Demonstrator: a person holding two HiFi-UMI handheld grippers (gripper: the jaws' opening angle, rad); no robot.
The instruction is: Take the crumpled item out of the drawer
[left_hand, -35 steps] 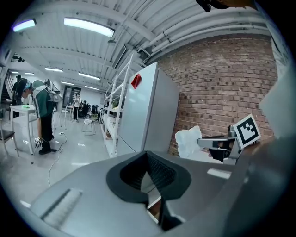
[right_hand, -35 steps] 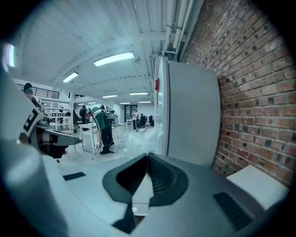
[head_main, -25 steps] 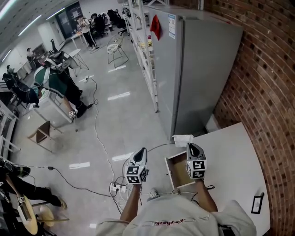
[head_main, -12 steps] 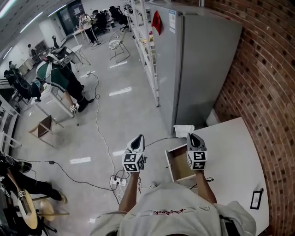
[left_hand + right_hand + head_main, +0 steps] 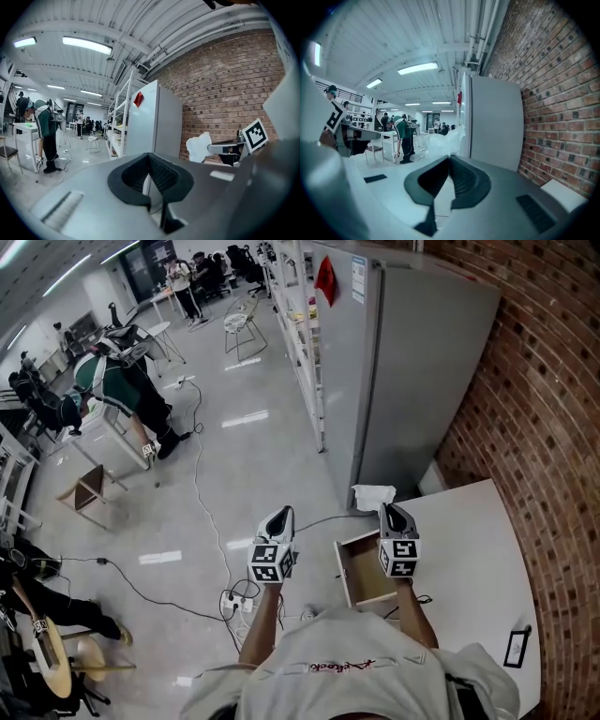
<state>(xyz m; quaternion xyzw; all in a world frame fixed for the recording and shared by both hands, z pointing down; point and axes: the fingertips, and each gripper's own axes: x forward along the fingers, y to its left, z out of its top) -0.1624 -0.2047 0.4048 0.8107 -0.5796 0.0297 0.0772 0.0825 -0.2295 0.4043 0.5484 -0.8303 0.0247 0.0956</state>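
Note:
The crumpled item (image 5: 373, 494) is a white wad, held up in the air past the far end of the open wooden drawer (image 5: 365, 570). My right gripper (image 5: 386, 510) is shut on it. In the right gripper view the pale crinkled wad (image 5: 444, 140) sticks out beyond the closed right gripper (image 5: 450, 157). My left gripper (image 5: 279, 514) hangs over the floor, left of the drawer, shut with nothing in it. In the left gripper view the left gripper (image 5: 150, 156) has its pads together, and the wad (image 5: 199, 146) shows off to the right.
The drawer pulls out of a white table (image 5: 473, 549) that stands against a brick wall (image 5: 544, 427). A tall grey cabinet (image 5: 412, 362) stands just beyond the table. Cables and a power strip (image 5: 232, 601) lie on the floor to the left. People work at desks far behind.
My right gripper has carried the crumpled item a little higher and farther from the drawer. The left gripper has kept its place beside it.

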